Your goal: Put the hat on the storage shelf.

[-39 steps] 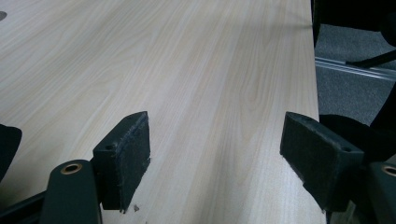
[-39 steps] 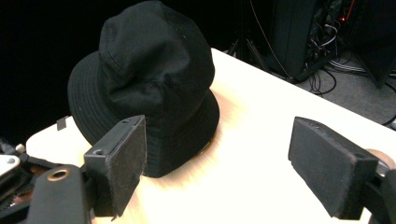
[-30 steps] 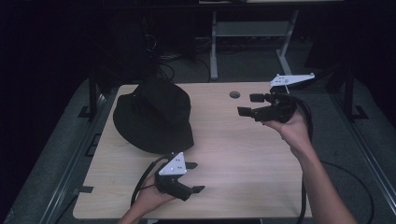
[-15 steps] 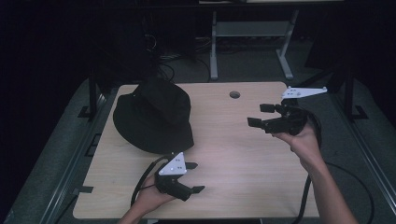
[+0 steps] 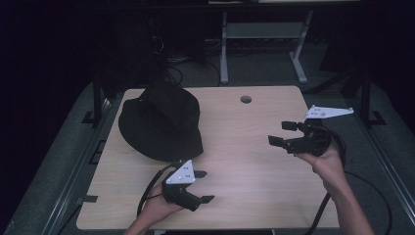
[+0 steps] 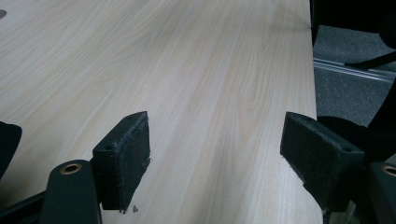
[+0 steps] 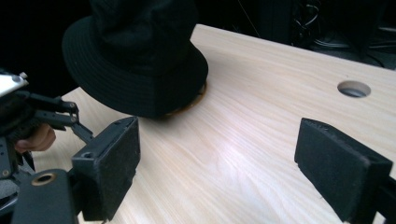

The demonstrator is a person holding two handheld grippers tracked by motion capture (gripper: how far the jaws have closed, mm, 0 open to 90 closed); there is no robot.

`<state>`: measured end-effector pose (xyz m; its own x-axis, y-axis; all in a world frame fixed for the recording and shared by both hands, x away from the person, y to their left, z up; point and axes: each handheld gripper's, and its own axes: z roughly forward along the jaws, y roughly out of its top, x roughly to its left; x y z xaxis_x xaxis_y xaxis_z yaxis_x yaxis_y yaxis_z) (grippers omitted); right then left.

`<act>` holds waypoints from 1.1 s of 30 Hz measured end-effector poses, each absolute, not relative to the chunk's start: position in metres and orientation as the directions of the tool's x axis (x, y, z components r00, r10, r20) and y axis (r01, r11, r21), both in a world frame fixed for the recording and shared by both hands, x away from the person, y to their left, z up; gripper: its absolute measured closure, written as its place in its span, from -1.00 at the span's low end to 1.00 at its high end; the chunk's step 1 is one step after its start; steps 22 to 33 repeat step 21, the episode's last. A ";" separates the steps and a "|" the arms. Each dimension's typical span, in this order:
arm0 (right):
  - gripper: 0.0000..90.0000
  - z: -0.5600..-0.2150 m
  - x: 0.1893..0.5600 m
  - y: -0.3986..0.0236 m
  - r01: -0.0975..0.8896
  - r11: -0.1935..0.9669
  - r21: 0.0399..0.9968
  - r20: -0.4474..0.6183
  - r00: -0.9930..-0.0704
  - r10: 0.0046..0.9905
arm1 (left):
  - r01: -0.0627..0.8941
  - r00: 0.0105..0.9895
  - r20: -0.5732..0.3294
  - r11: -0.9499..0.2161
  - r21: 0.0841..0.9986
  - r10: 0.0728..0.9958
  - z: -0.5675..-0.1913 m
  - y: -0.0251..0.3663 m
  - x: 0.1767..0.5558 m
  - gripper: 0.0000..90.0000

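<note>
Hat (image 5: 161,122) lies well apart from both grippers' fingers (image 7: 114,163)

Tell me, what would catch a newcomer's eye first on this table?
Most striking is the black hat lying brim-down on the far left part of the pale wooden table. Next come the two hand-held tools: the left gripper near the front edge and the right gripper raised at the right side, both with jaws open and nothing between them.

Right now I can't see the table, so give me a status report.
Left gripper open, empty, low over table. Right gripper open, empty, jaws facing black hat. Hat sits untouched at table's far left. Path between clear.
</note>
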<state>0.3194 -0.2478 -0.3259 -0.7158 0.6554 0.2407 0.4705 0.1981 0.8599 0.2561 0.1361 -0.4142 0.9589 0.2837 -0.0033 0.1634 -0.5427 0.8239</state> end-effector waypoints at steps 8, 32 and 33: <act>-0.69 -0.343 0.309 -0.259 0.484 0.185 0.855 0.252 -0.700 0.668 | 0.165 0.958 -0.002 -0.544 0.823 0.288 -0.415 0.136 0.257 -0.48; -0.69 -0.374 0.278 -0.272 0.495 0.168 0.852 0.258 -0.678 0.688 | 0.175 0.957 -0.010 -0.546 0.820 0.291 -0.414 0.134 0.257 -0.48; -0.69 -0.374 0.278 -0.272 0.495 0.168 0.852 0.258 -0.678 0.688 | 0.175 0.957 -0.010 -0.546 0.820 0.291 -0.414 0.134 0.257 -0.48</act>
